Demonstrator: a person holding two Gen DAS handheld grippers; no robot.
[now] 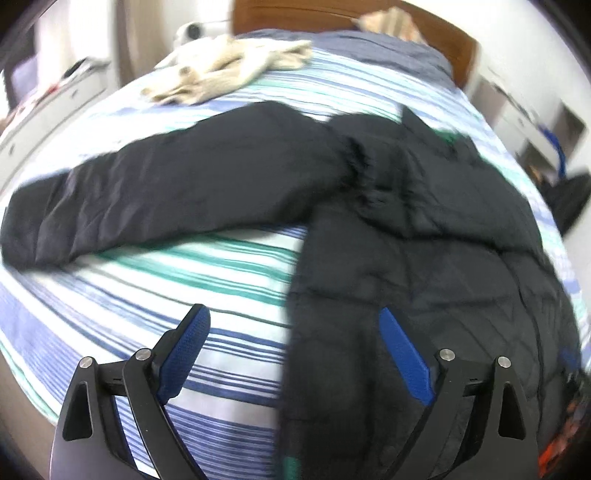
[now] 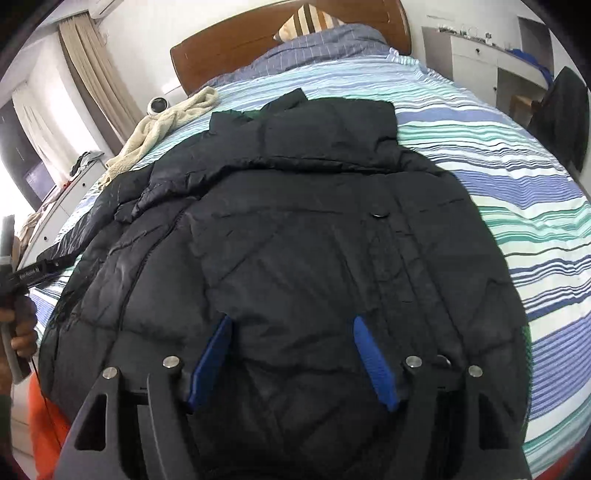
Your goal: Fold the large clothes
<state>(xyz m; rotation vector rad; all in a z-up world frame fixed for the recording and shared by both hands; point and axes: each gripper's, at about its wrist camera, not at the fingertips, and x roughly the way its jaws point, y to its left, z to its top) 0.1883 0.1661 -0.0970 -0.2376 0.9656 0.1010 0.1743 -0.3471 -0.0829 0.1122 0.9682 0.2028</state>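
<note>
A black quilted puffer jacket [image 2: 295, 229] lies spread flat on the bed, on a striped bedspread [image 2: 498, 177] of blue, green and white bands, with its collar toward the wooden headboard [image 2: 229, 55] and its hem at the end of the bed away from the headboard. The right wrist view looks straight up the jacket's body: diamond stitching, a placket with a round snap, and the collar folded flat. The right hand-held gripper [image 2: 291, 328] hangs above the hem end of the jacket, its blue pads partly apart with only the jacket's surface showing between them, and it grips nothing. At that view's left edge a hand [image 2: 22, 325] holds the other tool's handle. The left wrist view, blurred, shows what the right one barely catches: one jacket sleeve [image 1: 159, 192] stretched straight out sideways from the body across the bedspread, away from the jacket's side. The left hand-held gripper [image 1: 295, 317] stands wide open and holds nothing, one pad over bare bedspread, the other over the jacket's edge [image 1: 406, 277]. A cream fleece garment [image 1: 229, 70] lies crumpled between the sleeve and the headboard. A striped pillow [image 2: 306, 22] leans against the headboard.
</note>
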